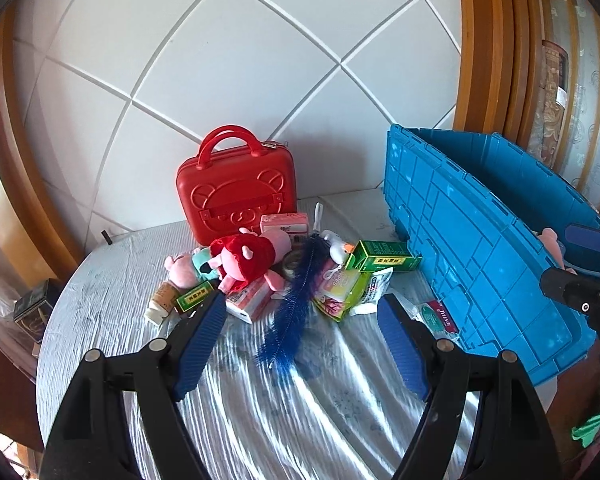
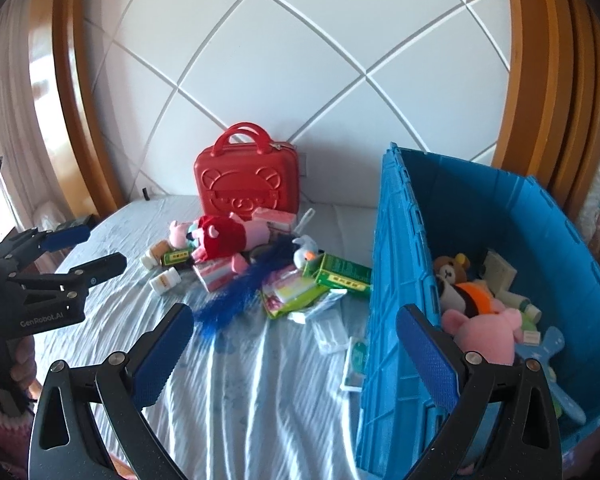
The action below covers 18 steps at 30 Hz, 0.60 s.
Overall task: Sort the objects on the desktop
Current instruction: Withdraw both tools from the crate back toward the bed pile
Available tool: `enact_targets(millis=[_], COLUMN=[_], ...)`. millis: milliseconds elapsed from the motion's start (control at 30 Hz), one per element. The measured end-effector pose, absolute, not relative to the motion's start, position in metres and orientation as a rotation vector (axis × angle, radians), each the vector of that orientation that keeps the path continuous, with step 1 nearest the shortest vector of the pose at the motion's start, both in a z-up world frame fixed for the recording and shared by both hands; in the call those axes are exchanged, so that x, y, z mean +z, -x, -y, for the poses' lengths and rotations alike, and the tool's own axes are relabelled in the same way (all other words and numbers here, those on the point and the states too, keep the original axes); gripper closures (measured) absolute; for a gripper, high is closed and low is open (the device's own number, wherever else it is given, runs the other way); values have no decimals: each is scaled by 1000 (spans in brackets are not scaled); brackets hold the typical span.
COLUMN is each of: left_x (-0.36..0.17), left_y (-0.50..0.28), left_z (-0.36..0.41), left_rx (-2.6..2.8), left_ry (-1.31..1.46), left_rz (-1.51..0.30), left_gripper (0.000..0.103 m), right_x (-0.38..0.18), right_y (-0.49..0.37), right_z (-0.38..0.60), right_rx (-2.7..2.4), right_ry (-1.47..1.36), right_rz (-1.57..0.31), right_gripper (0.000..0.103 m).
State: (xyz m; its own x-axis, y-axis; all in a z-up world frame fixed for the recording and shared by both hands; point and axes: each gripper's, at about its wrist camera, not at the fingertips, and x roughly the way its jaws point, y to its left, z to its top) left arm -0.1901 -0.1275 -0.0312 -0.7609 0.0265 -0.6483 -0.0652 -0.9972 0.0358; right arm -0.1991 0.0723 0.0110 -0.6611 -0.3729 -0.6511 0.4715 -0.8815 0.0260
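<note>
A pile of small things lies mid-table: a pink plush with a red hood (image 1: 246, 258) (image 2: 220, 236), a dark blue feathery brush (image 1: 296, 300) (image 2: 240, 292), a green box (image 1: 382, 258) (image 2: 342, 274), pink cartons and a white bottle (image 2: 165, 280). My left gripper (image 1: 302, 344) (image 2: 92, 250) is open just short of the pile, nothing between its fingers. My right gripper (image 2: 296, 356) (image 1: 572, 258) is also open and holds nothing; it straddles the near corner of the blue crate (image 2: 396, 280) (image 1: 460, 240). The crate holds plush toys, a pink one (image 2: 484, 332) nearest.
A red bear-embossed case (image 1: 238, 192) (image 2: 246, 180) stands upright behind the pile against the white panelled wall. Flat packets (image 2: 332, 330) lie by the crate's wall. The round table's wrinkled pale cloth (image 1: 260, 400) stretches toward me. A dark box (image 1: 32, 308) sits beyond the left edge.
</note>
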Motion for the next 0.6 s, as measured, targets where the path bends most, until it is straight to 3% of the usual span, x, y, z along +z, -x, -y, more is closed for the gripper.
enact_targets(millis=[600], left_x=[-76], left_y=[212], left_z=[245], left_rx=[3060], left_ry=[1261], left_rz=[72], left_gripper=[25], right_x=[-31], right_y=[243], right_z=[-5], right_rx=[-2381], right_ry=[-1043], right_rz=[-258], right_gripper=[0])
